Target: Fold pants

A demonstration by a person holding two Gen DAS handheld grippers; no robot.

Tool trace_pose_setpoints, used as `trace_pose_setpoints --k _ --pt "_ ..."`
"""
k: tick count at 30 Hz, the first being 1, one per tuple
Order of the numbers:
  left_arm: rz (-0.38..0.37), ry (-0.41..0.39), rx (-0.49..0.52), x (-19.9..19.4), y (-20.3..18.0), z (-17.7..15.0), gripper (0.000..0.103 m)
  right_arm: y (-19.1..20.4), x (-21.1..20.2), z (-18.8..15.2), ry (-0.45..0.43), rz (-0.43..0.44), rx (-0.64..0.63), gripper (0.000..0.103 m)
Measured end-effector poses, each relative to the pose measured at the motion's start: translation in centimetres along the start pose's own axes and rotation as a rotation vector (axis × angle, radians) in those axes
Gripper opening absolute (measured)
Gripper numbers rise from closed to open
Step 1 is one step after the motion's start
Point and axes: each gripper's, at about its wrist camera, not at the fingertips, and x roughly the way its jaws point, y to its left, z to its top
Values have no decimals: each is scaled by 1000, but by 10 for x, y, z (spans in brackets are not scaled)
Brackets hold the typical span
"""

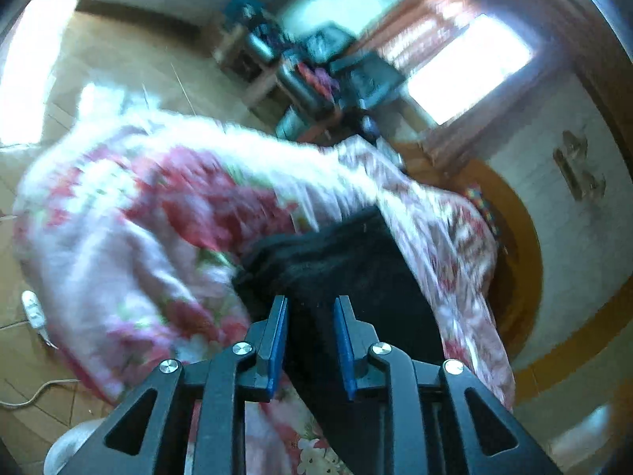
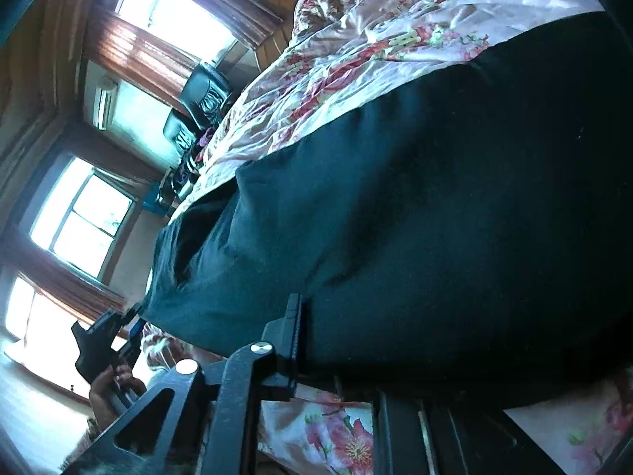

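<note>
Lying on the pink flowered bed cover [image 2: 356, 63], the dark soft pants [image 2: 435, 198] are seen. Black cloth is pinched between the blue pads of the left gripper [image 1: 310, 304] at six o'clock. The right gripper's [image 2: 316, 308] jaws cannot be told; one side is hidden by cloth.

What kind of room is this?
Most likely a bedroom. The black pants lie on a bed with a flowery bedspread, there is a wooden headboard, and curtains hang at the windows.
</note>
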Motion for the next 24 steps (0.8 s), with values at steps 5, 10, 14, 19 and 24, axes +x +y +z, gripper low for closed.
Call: trace_pose_setpoints --k 5,10,14,19,24 --pt "12 -89 105 -28 -21 -9 29 -15 -24 10 -82 -32 60 28" --pt "-88 -11 269 -18 -67 -32 32 -52 -61 23 -186 -86 174 29" --pt "-185 191 401 13 -100 -64 32 -87 -102 35 -284 -127 259 29" --pt "-241 381 575 44 -135 -115 32 -123 -153 52 -403 -200 303 34" --pt "-236 438 662 51 -150 -145 32 -152 -190 64 -475 -260 311 37"
